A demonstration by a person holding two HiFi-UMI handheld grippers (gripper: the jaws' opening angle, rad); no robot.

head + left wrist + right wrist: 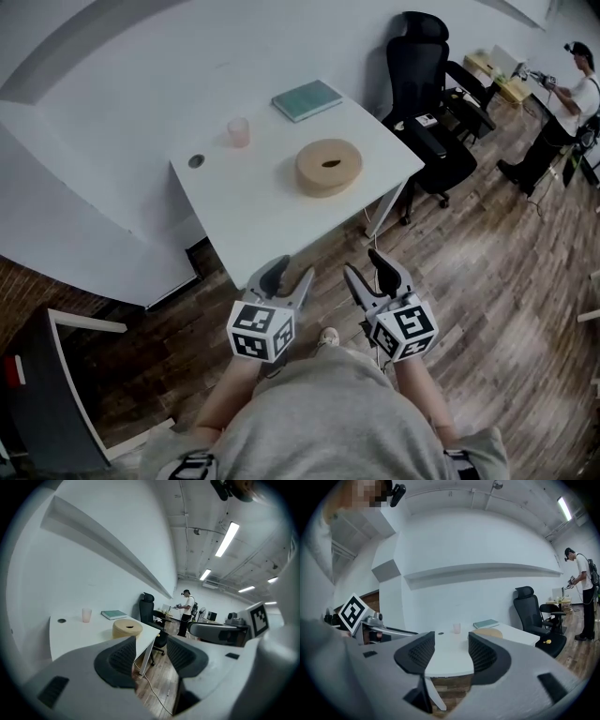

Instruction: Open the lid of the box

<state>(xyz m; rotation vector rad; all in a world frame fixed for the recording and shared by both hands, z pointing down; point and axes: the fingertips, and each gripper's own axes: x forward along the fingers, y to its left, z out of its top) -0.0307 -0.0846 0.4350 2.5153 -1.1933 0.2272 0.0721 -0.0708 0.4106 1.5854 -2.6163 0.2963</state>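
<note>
A round tan box [328,166] with its lid on and a dark oval hole in the top sits on the white table [253,216], towards the right edge. It also shows in the left gripper view, box [127,629], and small in the right gripper view, box [488,633]. My left gripper [289,274] and right gripper [364,264] hover side by side over the wooden floor, short of the table's near edge and well away from the box. Both are open, with nothing between the jaws: left gripper [151,656], right gripper [451,656].
A pink cup [238,131], a green book [307,99] and a round cable hole [195,161] lie at the table's back. A black office chair [427,94] stands to its right. Another person [562,103] stands far right. A dark cabinet [37,394] is at the lower left.
</note>
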